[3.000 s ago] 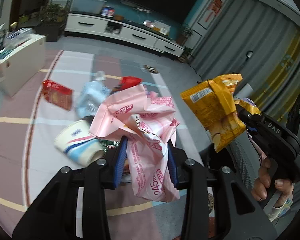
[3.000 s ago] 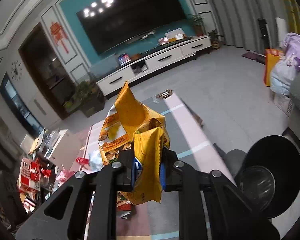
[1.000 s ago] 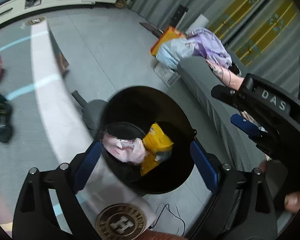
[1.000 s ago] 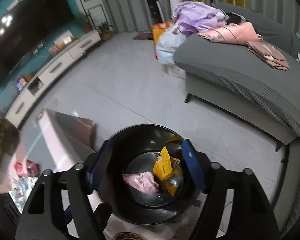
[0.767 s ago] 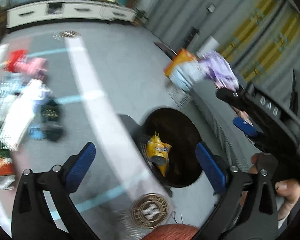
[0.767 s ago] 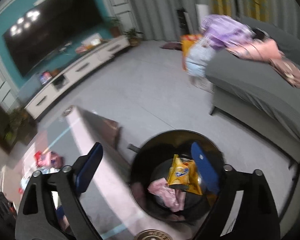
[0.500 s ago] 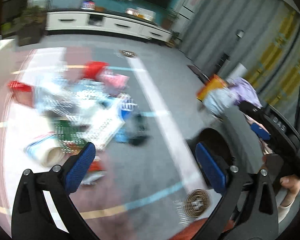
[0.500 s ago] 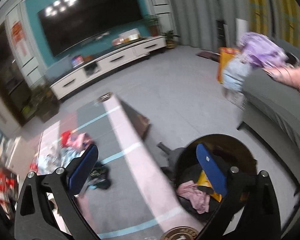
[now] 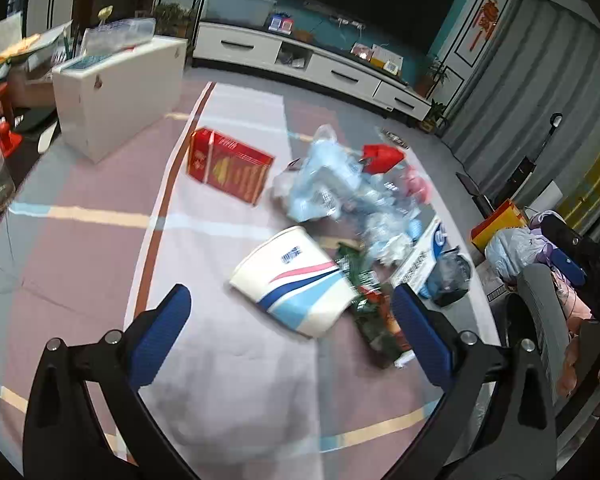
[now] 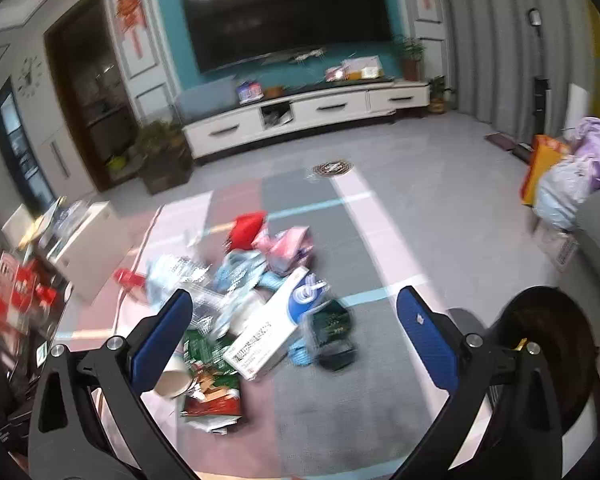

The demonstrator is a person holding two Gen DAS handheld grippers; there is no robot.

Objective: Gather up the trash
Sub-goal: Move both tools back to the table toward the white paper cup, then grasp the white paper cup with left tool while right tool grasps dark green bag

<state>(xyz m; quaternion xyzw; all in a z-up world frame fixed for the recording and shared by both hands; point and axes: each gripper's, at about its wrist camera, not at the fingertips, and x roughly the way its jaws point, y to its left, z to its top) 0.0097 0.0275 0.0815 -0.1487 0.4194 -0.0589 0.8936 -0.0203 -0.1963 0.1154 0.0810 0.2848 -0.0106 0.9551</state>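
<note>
1. Trash (image 9: pixel 352 216) lay in a loose heap on the striped rug (image 9: pixel 100 248), toward the rug's right edge, in the left wrist view.
2. In that heap a paper cup (image 9: pixel 296 280) lay on its side at the near end, touching a green wrapper (image 9: pixel 372 312).
3. A red box (image 9: pixel 228 170) stood apart toward the rug's far left.
4. A white carton (image 10: pixel 276 324) lay across the pile in the right wrist view.
5. The left gripper (image 9: pixel 288 332) hung above the cup, jaws spread wide and holding nothing.
6. The right gripper (image 10: pixel 292 332) was also spread wide and empty, above the carton.
7. A black bin (image 10: pixel 556 356) stood off the rug's right edge.
</note>
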